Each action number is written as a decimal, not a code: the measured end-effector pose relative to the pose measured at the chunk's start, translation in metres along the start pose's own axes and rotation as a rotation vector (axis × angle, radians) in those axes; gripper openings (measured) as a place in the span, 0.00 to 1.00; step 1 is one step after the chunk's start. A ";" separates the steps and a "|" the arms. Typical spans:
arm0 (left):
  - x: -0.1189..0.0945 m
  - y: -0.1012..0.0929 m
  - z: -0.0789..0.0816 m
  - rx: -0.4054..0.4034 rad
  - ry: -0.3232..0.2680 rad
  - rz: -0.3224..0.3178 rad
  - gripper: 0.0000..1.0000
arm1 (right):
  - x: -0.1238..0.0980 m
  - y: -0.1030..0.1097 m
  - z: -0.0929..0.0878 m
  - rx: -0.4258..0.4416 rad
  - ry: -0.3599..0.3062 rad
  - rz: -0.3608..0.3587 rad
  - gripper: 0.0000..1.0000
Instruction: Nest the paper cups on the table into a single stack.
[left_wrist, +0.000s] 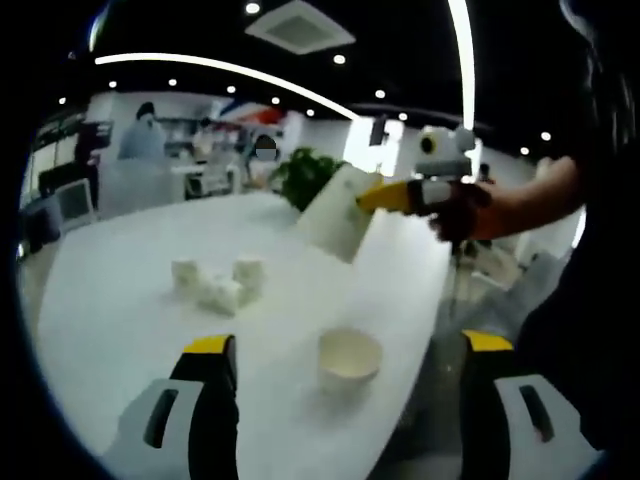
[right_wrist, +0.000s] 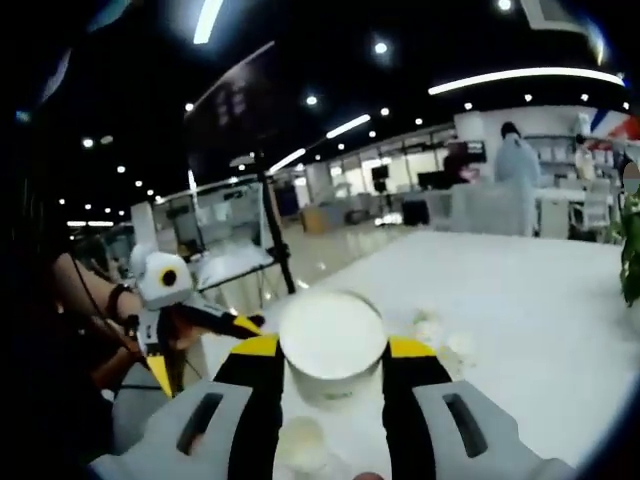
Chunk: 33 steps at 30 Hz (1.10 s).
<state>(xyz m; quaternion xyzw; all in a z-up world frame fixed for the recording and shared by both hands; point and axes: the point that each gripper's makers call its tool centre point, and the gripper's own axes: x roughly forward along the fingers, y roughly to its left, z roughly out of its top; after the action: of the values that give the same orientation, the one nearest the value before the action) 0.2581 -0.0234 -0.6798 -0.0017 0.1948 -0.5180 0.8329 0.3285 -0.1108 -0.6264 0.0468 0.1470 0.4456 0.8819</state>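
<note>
A white paper cup (left_wrist: 349, 359) stands upright, mouth up, on the white table (left_wrist: 120, 320), near its edge. It sits between the wide-apart jaws of my left gripper (left_wrist: 348, 345), which is open. Further back lies a cluster of several small cups (left_wrist: 220, 285), some on their sides. My right gripper (left_wrist: 385, 197) comes in from the right, held above the table and shut on a tilted paper cup (left_wrist: 335, 215). In the right gripper view that cup (right_wrist: 332, 345) shows its base between the jaws of my right gripper (right_wrist: 332, 352). Under it stands the upright cup (right_wrist: 300, 440), with the left gripper (right_wrist: 165, 300) to the left.
The table's curved edge (left_wrist: 425, 330) runs close to the right of the upright cup, with floor beyond. A potted plant (left_wrist: 305, 175) stands at the far end. People stand at counters in the background (left_wrist: 140, 135). A person's forearm (left_wrist: 520, 205) holds the right gripper.
</note>
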 end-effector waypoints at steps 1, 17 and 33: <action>0.001 -0.003 0.000 -0.006 0.000 -0.013 0.89 | 0.000 0.002 -0.001 0.006 0.000 0.004 0.35; 0.019 -0.033 0.021 -0.131 -0.110 -0.100 0.81 | 0.000 0.034 -0.005 0.061 -0.016 0.089 0.35; 0.019 -0.047 0.040 -0.166 -0.183 -0.173 0.67 | -0.002 0.053 0.003 0.101 -0.085 0.159 0.35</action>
<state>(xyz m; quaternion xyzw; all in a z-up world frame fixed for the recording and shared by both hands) 0.2381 -0.0693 -0.6395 -0.1345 0.1596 -0.5677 0.7963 0.2873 -0.0804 -0.6118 0.1217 0.1278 0.5036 0.8457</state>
